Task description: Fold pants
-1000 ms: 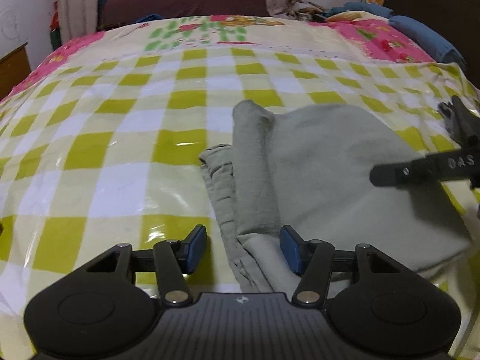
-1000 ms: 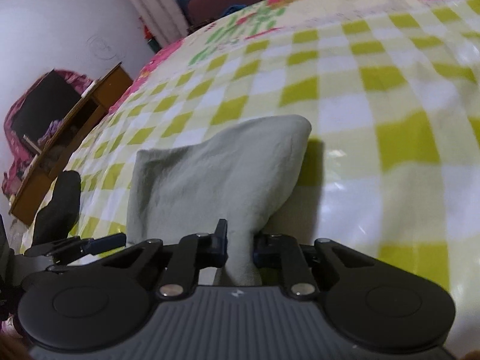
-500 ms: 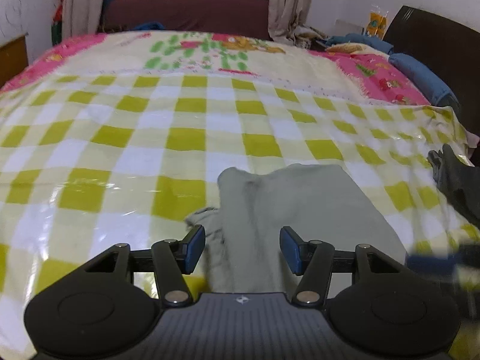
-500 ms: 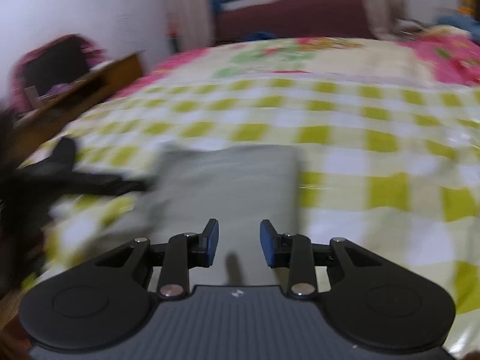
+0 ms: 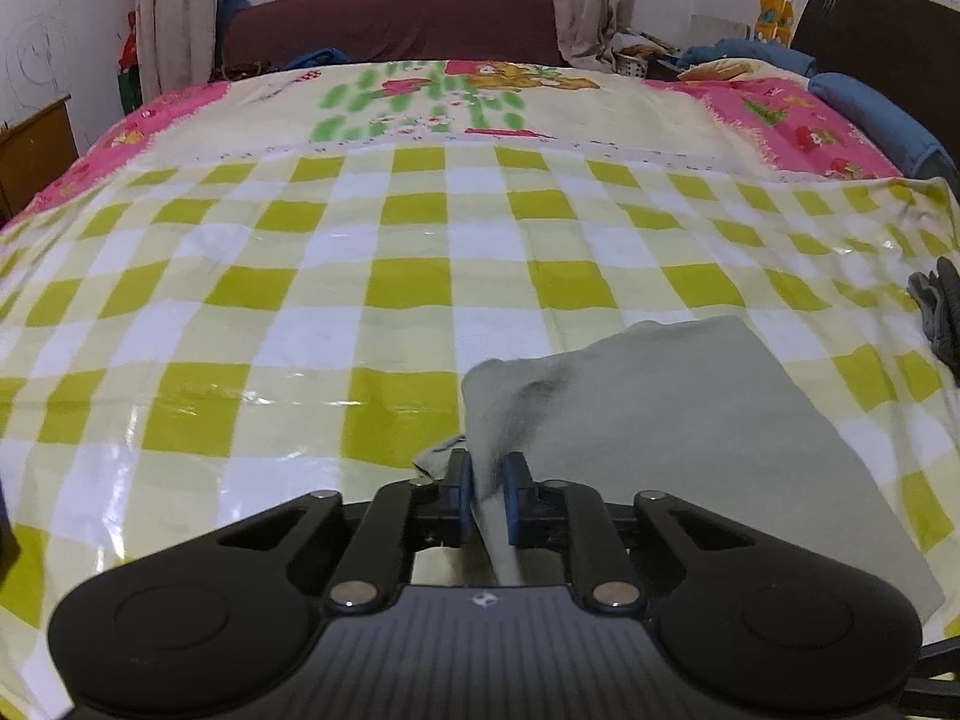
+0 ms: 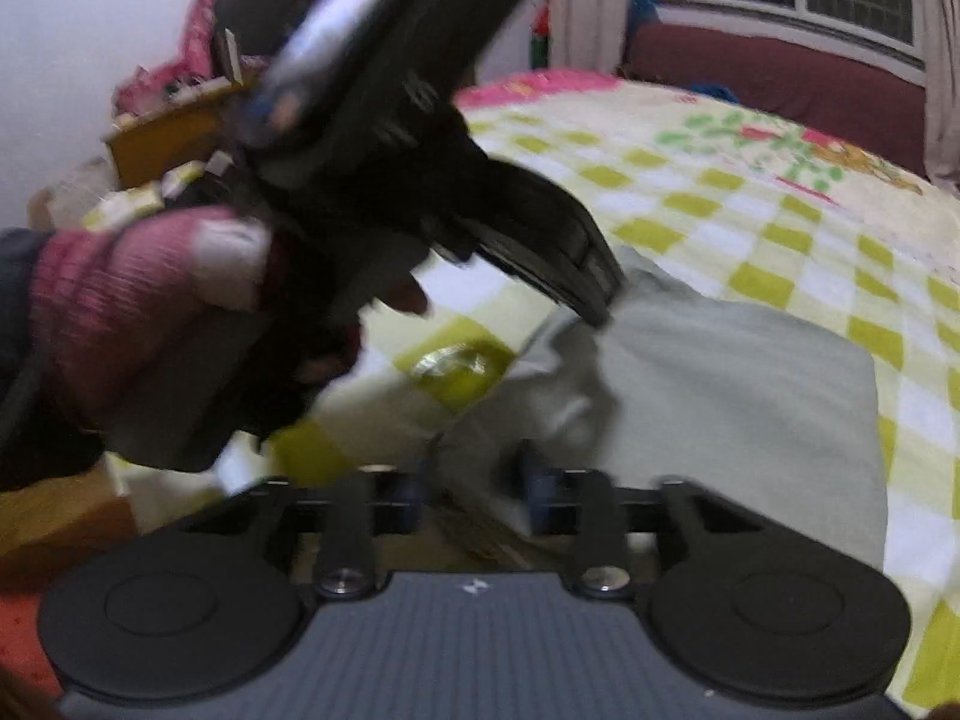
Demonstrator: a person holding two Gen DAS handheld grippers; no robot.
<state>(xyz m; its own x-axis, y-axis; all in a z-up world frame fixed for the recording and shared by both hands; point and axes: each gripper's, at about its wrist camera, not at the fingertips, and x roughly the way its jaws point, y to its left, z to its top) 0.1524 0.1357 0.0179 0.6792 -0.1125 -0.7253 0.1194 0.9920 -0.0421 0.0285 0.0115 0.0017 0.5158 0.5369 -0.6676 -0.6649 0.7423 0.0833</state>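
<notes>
Pinching near-left corner of folded grey pants (image 5: 660, 420), left gripper (image 5: 486, 495) fully closed on the cloth. Pants lie on checked yellow-white sheet (image 5: 300, 300) covering the bed, partly folded. Right gripper (image 6: 474, 498): jaws closing w/ bunched near edge of pants between them; blurred, can't tell if pads press. Gloved hand (image 6: 138, 324) holds left gripper.

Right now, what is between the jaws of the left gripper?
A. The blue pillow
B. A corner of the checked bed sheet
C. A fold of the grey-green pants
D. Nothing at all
C. In the left wrist view the left gripper has its blue pads pressed from both sides on a raised fold of the grey-green pants, which lie on the checked bed sheet.
</notes>
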